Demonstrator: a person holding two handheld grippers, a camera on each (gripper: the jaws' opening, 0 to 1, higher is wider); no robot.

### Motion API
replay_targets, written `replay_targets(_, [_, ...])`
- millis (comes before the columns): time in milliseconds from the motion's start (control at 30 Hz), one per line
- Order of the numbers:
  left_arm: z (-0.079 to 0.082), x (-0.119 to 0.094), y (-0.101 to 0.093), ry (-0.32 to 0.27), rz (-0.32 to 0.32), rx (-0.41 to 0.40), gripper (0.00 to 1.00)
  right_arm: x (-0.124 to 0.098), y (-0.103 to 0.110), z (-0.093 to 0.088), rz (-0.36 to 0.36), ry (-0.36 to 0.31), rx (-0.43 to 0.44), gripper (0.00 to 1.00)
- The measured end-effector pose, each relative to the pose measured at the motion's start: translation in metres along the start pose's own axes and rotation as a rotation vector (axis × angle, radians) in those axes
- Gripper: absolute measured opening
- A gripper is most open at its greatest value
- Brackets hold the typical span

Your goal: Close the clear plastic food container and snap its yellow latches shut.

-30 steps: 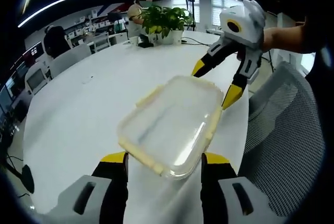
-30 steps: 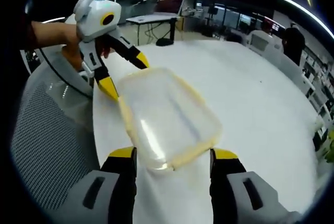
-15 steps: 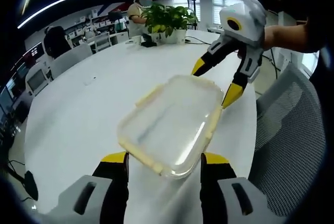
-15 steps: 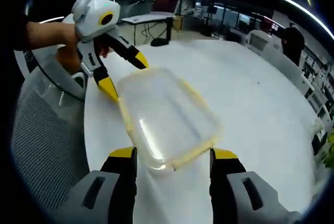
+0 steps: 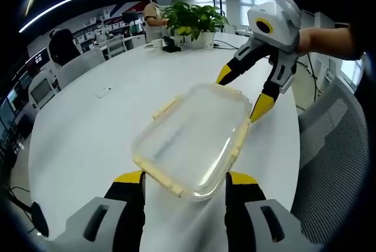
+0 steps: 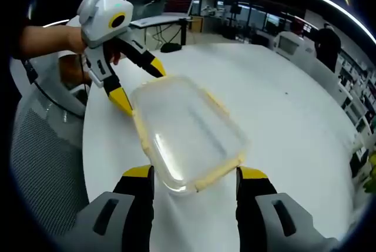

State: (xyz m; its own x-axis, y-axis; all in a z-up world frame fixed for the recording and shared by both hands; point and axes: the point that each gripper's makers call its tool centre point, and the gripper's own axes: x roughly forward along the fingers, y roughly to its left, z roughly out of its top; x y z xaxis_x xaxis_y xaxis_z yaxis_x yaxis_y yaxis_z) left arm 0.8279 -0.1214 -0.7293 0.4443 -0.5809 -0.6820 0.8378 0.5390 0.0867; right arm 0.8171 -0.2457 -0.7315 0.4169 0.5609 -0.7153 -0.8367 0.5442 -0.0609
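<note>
In the left gripper view, the left gripper [image 5: 184, 182] has its jaws spread wide on either side of the near end of the clear container [image 5: 191, 140], which lies with its lid on over the white table [image 5: 82, 128]. Yellow latches [image 5: 165, 108] run along its rim. At the far end the right gripper [image 5: 241, 94], held by a hand [image 5: 308, 39], straddles the container with jaws apart. Beyond stand a potted plant [image 5: 191, 20] and office chairs [image 5: 76, 64].

In the right gripper view, the right gripper [image 6: 194, 182] frames the container [image 6: 185, 131] the same way, the left gripper [image 6: 141, 84] opposite.
</note>
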Motion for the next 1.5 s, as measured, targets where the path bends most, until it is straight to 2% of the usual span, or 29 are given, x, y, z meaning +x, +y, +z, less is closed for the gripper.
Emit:
replay_targets(633, [0.013, 0.017, 0.031, 0.015, 0.005, 0.003, 0.49, 0.015, -0.032, 0.012, -0.015, 0.013, 0.025, 0.53])
replay_targets(1167, [0.013, 0.018, 0.035, 0.02, -0.003, 0.008, 0.48, 0.017, -0.035, 0.013, -0.02, 0.013, 0.033, 0.52])
replay_targets(1500, [0.013, 0.009, 0.031, -0.002, 0.005, -0.014, 0.5, 0.006, -0.03, 0.007, -0.048, -0.022, 0.089, 0.56])
